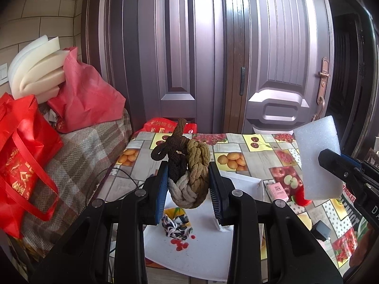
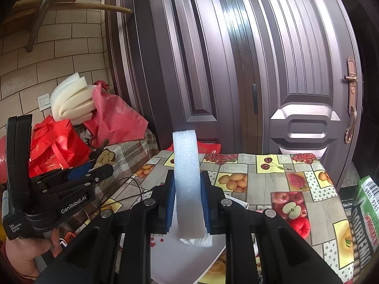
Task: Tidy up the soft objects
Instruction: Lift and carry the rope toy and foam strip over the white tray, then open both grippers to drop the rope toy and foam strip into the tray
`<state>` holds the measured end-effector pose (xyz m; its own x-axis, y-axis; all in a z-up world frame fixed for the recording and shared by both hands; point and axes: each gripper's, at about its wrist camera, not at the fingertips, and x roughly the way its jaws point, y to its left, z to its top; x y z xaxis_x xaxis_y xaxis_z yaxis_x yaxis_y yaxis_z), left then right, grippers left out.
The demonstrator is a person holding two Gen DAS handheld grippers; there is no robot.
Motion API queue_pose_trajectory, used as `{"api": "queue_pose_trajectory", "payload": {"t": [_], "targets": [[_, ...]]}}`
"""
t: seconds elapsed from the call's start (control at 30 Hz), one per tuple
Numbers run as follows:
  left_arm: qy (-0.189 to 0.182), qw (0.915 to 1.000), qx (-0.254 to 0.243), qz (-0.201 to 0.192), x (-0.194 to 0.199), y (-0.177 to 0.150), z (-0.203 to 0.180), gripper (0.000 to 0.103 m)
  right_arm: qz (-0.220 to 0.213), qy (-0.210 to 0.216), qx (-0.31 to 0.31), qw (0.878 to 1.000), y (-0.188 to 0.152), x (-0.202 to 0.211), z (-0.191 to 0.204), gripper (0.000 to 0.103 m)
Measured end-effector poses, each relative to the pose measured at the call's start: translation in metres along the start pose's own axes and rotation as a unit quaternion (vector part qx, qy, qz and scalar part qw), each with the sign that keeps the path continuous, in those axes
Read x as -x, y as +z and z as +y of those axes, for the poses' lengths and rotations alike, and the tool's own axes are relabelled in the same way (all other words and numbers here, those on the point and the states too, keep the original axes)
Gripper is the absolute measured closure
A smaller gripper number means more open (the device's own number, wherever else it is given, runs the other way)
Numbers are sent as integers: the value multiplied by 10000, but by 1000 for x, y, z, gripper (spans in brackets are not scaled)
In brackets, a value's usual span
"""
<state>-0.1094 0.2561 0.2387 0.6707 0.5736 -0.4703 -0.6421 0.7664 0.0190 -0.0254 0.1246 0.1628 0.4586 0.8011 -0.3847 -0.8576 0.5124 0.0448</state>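
Entrance corner with a panelled double door (image 1: 236, 59) and a tiled wall (image 2: 47, 54).

The dark purplish-brown door fills the back; a bronze handle (image 2: 351, 80) sits on its right leaf. Left of it stands beige tile in a brick pattern with a white wall switch (image 2: 43, 101). A desk (image 2: 260, 172) under a fruit-print cloth stands before the door, beside a plaid-covered seat (image 1: 90, 151). Soft daylight gleams on the panels.

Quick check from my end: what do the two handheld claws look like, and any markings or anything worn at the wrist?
Both the left claw and right claw are black plastic with blue ribbed pads and silver pivot pins. The left one's body reads "GenRobot.AI" and "Data Acquisition System". A gold chain bracelet sits at the wrist.
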Motion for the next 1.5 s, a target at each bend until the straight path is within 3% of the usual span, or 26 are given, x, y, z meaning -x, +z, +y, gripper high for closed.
{"api": "queue_pose_trajectory", "payload": {"t": [0.17,0.37,0.57,1.03,1.1,1.13,1.23,1.27,1.3,1.37,1.4,1.47,1.5], "targets": [[73,9992,126,379,-30,-12,9,71,214,-7,-24,9998,-12,-15,-1,84],[12,9987,102,495,-48,-18,7,71,352,-48,-102,9993,-16,-29,-4,84],[-137,9951,93,972,-82,-42,2,71,888,-75,-198,9958,-45,-59,-8,84],[-380,9849,221,1676,-146,-75,-10,67,1842,-80,-481,9817,-86,-120,-22,84],[-345,9844,227,1710,-150,-77,-9,62,1925,-64,-488,9801,-90,-126,-22,84],[-340,9841,212,1729,-153,-78,-9,54,1960,-48,-496,9793,-92,-129,-21,83],[-328,9840,209,1740,-156,-80,-6,0,2030,81,-502,9778,-94,-136,-18,82],[-260,9851,208,1685,-154,-79,-5,0,2028,100,-460,9781,-95,-137,-16,82],[-151,9862,203,1638,-151,-78,-3,0,1997,107,-419,9789,-95,-137,-15,74],[-33,9880,293,1517,-144,-75,4,0,1880,74,-369,9815,-94,-132,-15,39],[-48,9887,391,1446,-139,-74,9,0,1811,57,-363,9828,-93,-128,-16,11],[-23,9902,504,1304,-126,-71,14,0,1592,-9,-329,9867,-90,-114,-18,0],[-37,9910,516,1236,-119,-69,14,0,1484,-38,-297,9885,-87,-107,-20,0]]}}
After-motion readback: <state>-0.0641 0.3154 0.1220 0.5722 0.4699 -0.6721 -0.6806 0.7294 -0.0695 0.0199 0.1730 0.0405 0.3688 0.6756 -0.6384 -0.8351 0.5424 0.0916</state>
